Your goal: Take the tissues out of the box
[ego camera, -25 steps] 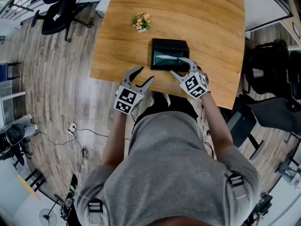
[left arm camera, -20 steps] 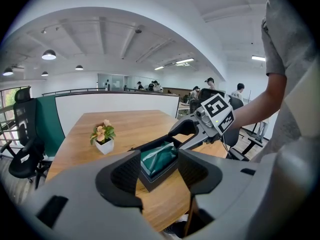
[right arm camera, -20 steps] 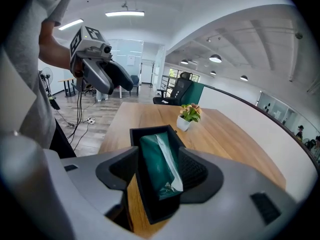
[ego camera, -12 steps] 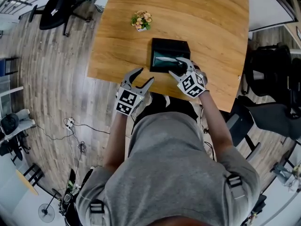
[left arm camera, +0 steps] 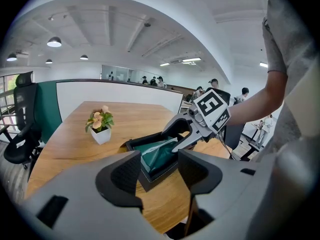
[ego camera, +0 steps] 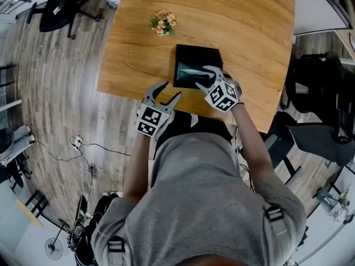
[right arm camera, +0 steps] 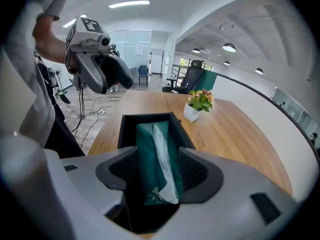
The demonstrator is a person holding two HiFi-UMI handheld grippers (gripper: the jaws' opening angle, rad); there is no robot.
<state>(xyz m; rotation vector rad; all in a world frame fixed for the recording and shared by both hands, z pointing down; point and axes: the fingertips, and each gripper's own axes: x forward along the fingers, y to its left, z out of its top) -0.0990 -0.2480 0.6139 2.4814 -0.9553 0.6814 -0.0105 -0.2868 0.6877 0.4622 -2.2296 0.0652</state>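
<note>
1. Step in hand, as far as it can be judged: the green tissue pack (right arm camera: 156, 149) is being lined up for a grab by the right claw (right arm camera: 158, 179). Its jaws are spread wide with the pack sitting between them, and no squeeze on the plastic can be made out yet.
2. To do this well, the claw should be dropped a bit deeper so the pads land on the long sides of the pack, not on the loose white tissue poking out of the top slit. If only that sheet gets pinched, one tissue will probably be pulled out and the pack left behind.
3. The jaws should be kept inside the walls of the black box (ego camera: 199, 51). The fit looks snug, so a jaw tip could get caught on the rim and the whole box dragged along.
4. A straight lift is suggested once the pack is clamped, since soft packaging like that can be expected to sag and slip if tilted.
5. The left claw (ego camera: 170, 90) is held at the near edge of the wooden surface (ego camera: 244, 21), just beside the box, jaws apart and nothing gripped. It could be used to pin the box down, as the box is likely light.
6. Containers: the box is open-topped and sits close to the near edge of the surface. Only the one tissue pack is seen in it, filling most of the inside. A small potted plant (ego camera: 162, 24) is parked further back, well apart.
</note>
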